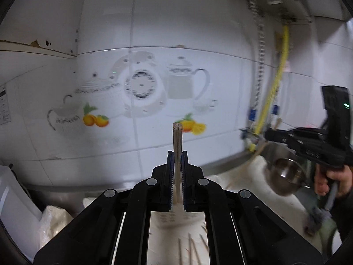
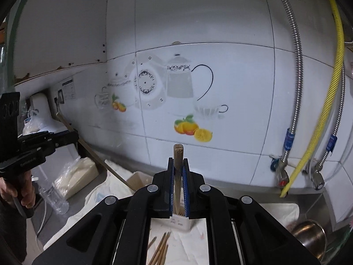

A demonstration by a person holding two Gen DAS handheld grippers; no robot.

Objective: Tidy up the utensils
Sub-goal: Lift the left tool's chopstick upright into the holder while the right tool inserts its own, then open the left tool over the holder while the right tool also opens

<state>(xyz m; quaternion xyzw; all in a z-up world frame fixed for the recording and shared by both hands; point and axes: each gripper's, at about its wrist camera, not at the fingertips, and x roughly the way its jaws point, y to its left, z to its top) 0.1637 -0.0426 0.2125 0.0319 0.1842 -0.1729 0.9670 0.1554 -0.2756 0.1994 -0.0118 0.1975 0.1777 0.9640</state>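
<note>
A wooden chopstick [image 1: 177, 141] was clamped upright between the blue pads of the left hand-held gripper [image 1: 177, 154], its butt end raised before the tiled wall [image 1: 198, 22]. Loose chopsticks [image 1: 192, 251] were seen lying on the white cloth [image 1: 242, 176] over the desk below. A steel cup [image 1: 289, 176] was seen further right. A second chopstick [image 2: 178, 161] was gripped upright in the closed right hand-held gripper [image 2: 178, 163], above a white holder [image 2: 181, 222], with more chopsticks [image 2: 161, 249] lying beneath.
</note>
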